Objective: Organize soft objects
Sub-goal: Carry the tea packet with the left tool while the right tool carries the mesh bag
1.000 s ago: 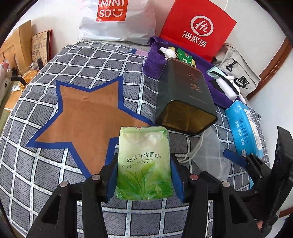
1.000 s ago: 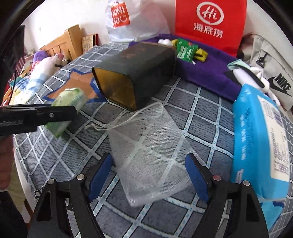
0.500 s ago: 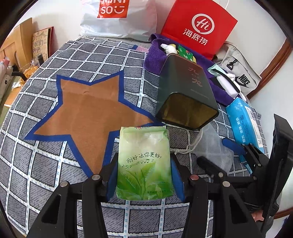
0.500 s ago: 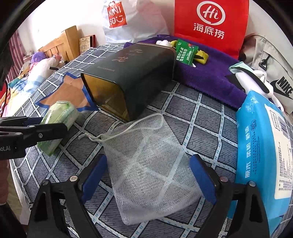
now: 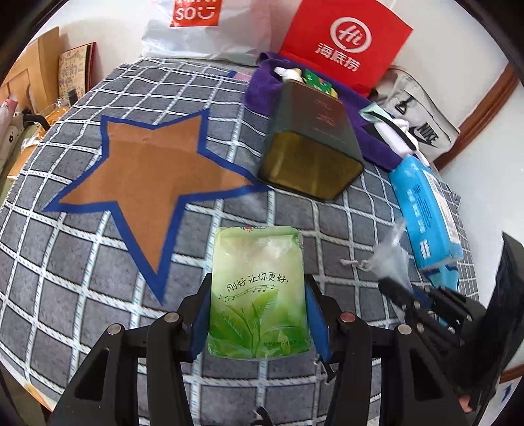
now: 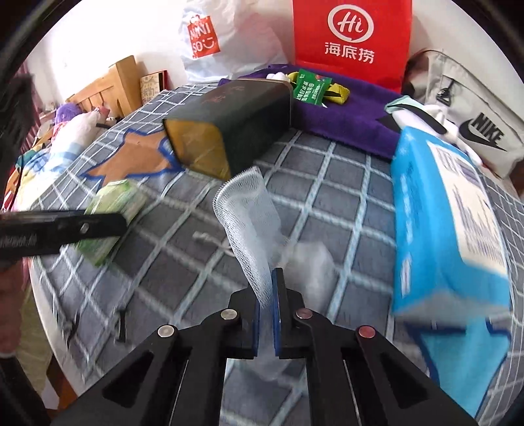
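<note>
My left gripper (image 5: pixel 258 314) is shut on a green tissue pack (image 5: pixel 258 288) and holds it above the checked cloth. That pack also shows in the right wrist view (image 6: pixel 113 219), with the left gripper's finger in front of it. My right gripper (image 6: pixel 266 288) is shut on a white mesh drawstring bag (image 6: pixel 252 216), which stands up from the jaws, lifted off the cloth. The bag also shows in the left wrist view (image 5: pixel 391 259) at the right, pinched by the right gripper (image 5: pixel 398 293). A dark green tin box (image 5: pixel 311 144) lies on its side with its open mouth toward me.
A blue wet-wipe pack (image 6: pixel 448 222) lies at the right. A purple towel (image 6: pixel 347 105) with small packets, a red paper bag (image 5: pixel 344 46), a white Miniso bag (image 5: pixel 203 26) and a grey Nike bag (image 6: pixel 471 121) line the back. A brown star (image 5: pixel 147 177) marks the cloth.
My right gripper has closed on the mesh bag and lifted it off the cloth. My left gripper has drifted with the tissue pack still held.
</note>
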### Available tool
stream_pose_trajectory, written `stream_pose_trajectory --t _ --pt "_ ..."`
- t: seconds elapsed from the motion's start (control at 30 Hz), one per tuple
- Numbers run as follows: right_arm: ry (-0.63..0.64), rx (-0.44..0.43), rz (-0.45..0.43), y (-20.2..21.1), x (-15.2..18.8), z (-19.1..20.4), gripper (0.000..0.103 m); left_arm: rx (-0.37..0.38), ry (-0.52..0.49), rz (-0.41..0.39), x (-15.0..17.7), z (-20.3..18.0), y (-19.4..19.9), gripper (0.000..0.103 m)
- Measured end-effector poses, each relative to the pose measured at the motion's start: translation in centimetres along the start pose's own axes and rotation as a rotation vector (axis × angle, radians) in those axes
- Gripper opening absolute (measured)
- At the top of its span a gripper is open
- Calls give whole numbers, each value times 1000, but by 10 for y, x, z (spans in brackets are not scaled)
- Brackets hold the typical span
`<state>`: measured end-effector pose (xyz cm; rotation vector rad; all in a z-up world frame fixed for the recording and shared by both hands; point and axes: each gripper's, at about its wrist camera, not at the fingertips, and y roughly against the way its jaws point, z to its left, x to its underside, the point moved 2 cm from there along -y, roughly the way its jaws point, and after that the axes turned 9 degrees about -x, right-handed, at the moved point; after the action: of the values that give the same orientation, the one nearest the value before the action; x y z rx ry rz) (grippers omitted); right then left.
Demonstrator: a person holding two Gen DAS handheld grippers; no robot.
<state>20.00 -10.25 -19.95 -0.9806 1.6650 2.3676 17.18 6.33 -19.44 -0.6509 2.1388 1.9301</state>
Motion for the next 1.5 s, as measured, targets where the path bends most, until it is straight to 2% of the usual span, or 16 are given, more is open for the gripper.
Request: stream_pose_trajectory --t 0.2,0.4,0.53,0.63,0.97,1.5 --pt "-37 0 -7 27 40 -2 7 -35 -23 -8 15 -14 1 49" --pt "-145 27 -24 57 76 -30 6 -26 -3 -2 26 -16 6 49" --pt "-192 45 -25 66 83 -45 6 -35 4 16 28 -19 8 49" --pt "-198 93 -26 74 85 -50 6 -49 2 25 29 -21 12 49" --pt "-273 85 -77 109 67 -63 6 -19 13 -40 4 -24 49 49" --pt "-284 89 -178 147 4 -77 6 -13 4 -126 -51 -35 85 49"
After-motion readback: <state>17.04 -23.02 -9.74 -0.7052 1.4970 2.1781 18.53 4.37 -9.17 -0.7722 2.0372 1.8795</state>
